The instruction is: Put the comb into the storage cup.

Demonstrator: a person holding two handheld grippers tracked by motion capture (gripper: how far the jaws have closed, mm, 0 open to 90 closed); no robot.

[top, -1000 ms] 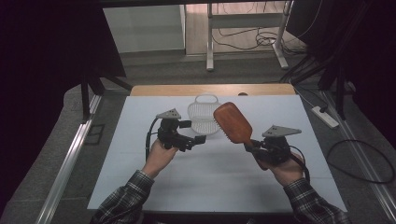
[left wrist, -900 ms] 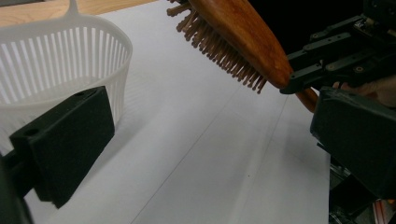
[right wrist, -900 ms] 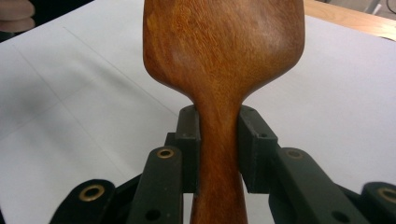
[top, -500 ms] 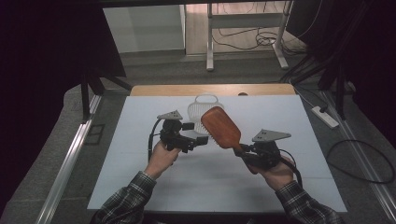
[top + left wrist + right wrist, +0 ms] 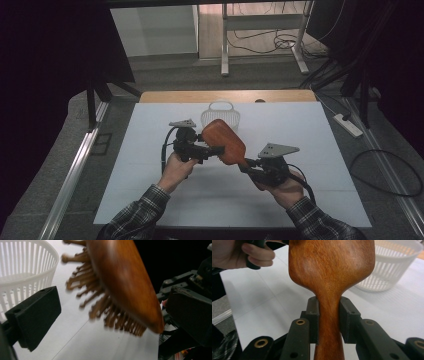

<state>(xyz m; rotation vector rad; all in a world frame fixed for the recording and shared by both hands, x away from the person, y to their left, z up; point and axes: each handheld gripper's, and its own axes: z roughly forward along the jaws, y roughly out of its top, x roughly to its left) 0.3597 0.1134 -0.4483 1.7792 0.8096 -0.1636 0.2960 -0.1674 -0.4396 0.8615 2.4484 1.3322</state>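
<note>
A brown wooden hairbrush (image 5: 223, 140) is held above the white table (image 5: 150, 195), back upward, its wooden bristles (image 5: 100, 302) pointing down. My right gripper (image 5: 248, 163) is shut on the brush's narrow handle (image 5: 329, 315), one pad on each side. To its left my left gripper (image 5: 212, 150) is open, pointing right. The brush head (image 5: 125, 277) hangs between the left gripper's two wide-apart black pads (image 5: 37, 312), and neither pad presses on it. A white slatted basket (image 5: 220, 114) stands just behind the brush.
The basket (image 5: 22, 270) looks empty and sits near the table's far edge. A hand (image 5: 249, 252) grips the left gripper's body. Floor cables and a power strip (image 5: 347, 125) lie beyond the table on the right.
My right gripper has carried the brush leftward and slightly down, bringing the head from in front of the basket to between the left gripper's jaws. The left gripper has stayed put.
</note>
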